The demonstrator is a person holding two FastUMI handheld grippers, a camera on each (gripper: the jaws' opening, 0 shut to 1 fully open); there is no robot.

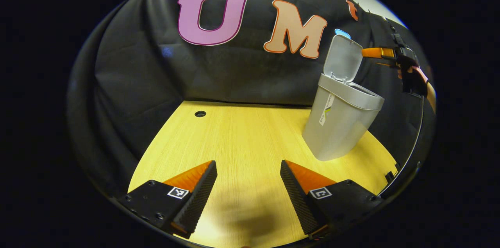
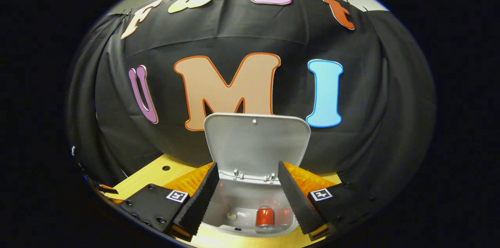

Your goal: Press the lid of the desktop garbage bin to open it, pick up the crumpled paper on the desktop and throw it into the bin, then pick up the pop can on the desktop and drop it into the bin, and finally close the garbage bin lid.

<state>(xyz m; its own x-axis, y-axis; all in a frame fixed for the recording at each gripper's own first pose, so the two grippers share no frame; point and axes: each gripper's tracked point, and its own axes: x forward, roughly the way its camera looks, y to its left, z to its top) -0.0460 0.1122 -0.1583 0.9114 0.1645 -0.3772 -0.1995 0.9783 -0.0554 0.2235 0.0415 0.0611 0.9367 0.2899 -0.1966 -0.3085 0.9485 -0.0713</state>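
Bin open, can and paper inside

Grey plastic desktop bin (image 1: 340,123) stands on the pale wooden desktop (image 1: 242,138) with its grey hinged lid (image 2: 256,144) upright. Right gripper (image 2: 246,197) hangs above the bin's mouth, jaws released and empty. Left gripper (image 1: 248,189) hovers low over bare wood, well apart from the bin, jaws likewise spread. Inside lie a red pop can (image 2: 264,216) and, beside it, a small crumpled paper (image 2: 232,215)

Recording booth, black cloth wall (image 2: 390,103), bare wooden desktop (image 1: 242,134), small bin (image 1: 340,123)
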